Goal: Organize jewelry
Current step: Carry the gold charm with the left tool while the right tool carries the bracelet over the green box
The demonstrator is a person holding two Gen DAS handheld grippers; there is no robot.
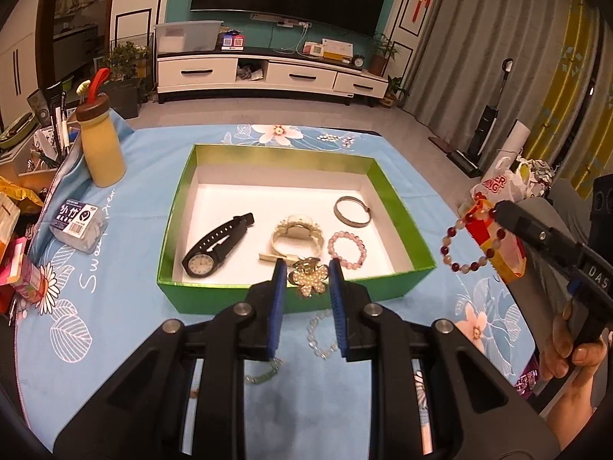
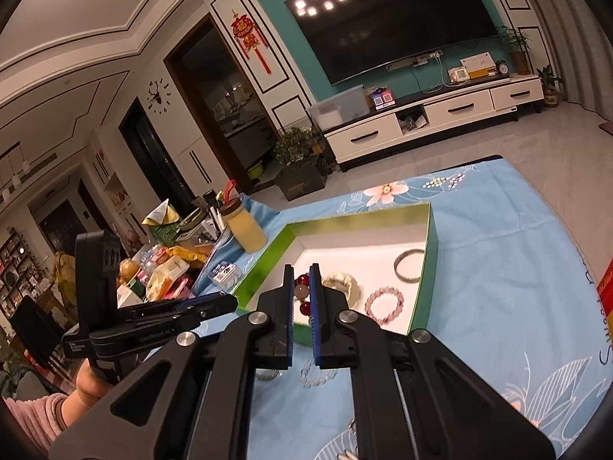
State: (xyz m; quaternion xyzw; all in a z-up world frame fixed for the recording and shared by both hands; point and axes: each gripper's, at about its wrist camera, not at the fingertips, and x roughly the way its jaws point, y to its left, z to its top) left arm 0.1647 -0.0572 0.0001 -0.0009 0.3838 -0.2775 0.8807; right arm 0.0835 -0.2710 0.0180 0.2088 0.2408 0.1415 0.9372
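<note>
My left gripper clamps a pearl flower clip above the green box's near wall. My right gripper grips a red-beaded bracelet, airborne beside the box.

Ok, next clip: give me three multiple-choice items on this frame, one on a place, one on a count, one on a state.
1. Where is the silver bangle? A in the green box; B on the cloth; C in the left jaws.
2. Watches in the box? A one; B two; C three.
3. The right gripper is: A open; B shut on the red-and-white bracelet; C shut on a watch.
Answers: A, it lies on the box floor; B, black watch and cream watch; B, beads pinched between its jaws.
</note>
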